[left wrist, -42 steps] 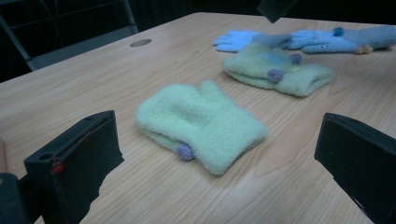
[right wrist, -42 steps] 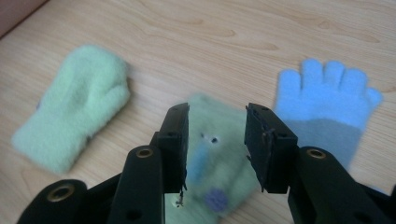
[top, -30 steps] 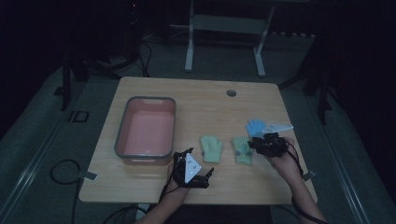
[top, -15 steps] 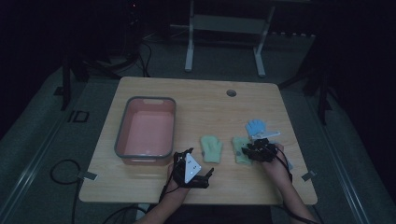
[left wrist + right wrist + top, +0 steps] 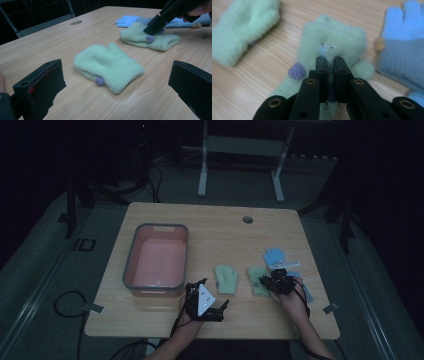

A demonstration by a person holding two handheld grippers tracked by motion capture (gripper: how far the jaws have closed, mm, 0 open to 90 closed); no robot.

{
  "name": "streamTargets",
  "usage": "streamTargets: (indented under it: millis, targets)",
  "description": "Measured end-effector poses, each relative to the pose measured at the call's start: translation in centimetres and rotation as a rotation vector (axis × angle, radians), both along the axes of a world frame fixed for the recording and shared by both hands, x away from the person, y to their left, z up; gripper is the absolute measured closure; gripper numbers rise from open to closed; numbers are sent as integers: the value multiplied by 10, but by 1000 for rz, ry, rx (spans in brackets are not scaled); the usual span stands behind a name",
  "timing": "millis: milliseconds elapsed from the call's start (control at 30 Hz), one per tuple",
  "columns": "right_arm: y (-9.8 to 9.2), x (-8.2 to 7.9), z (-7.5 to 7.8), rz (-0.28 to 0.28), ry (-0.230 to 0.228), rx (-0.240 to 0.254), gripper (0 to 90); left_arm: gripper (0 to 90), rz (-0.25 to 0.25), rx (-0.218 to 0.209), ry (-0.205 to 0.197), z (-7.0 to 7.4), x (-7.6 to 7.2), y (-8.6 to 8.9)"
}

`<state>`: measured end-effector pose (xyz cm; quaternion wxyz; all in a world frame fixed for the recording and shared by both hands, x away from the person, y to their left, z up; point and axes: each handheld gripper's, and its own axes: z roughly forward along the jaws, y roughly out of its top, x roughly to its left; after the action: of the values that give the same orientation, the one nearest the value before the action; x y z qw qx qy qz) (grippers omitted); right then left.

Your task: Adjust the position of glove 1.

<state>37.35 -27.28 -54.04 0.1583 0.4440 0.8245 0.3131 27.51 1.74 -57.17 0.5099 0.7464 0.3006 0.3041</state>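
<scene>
We saw a pale wooden table (image 5: 210,227) with rounded corners and a small round hole near its far edge, standing in a dim room on grey flooring, with cables on the floor and a metal frame behind. A rounded pink tub (image 5: 156,260) with a grey rim sat on the left half. Two fuzzy light-green mittens lay flat near the front. The left mitten (image 5: 108,66) lay just beyond our left gripper (image 5: 216,309), whose fingers were spread wide and held nothing. Our right gripper (image 5: 331,65) had just been closing, and its fingers pinched a fold of the right mitten (image 5: 334,40), which still rested on the table beside a small purple pom-pom. A knitted blue glove (image 5: 274,255) lay just beyond it, near the right edge. Bare wood lay open across the far half and the middle.
</scene>
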Motion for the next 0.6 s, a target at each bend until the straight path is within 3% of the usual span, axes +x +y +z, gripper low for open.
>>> streamTargets:
  millis: [167,200,433,467,600]
  targets:
    - [6,-5,21,-12,-40,25,846,2,1,-3,2,0,0,0]
    - [9,-5,31,-13,-53,39,846,3,1,-4,0,0,0,1]
    - [22,-6,53,-10,-87,57,847,3,3,-8,2,0,0,1]
    - [35,-6,62,-1,-104,70,847,2,8,-6,1,0,0,1]
    - [51,-5,68,4,-107,80,847,2,1,-16,0,0,0,2]
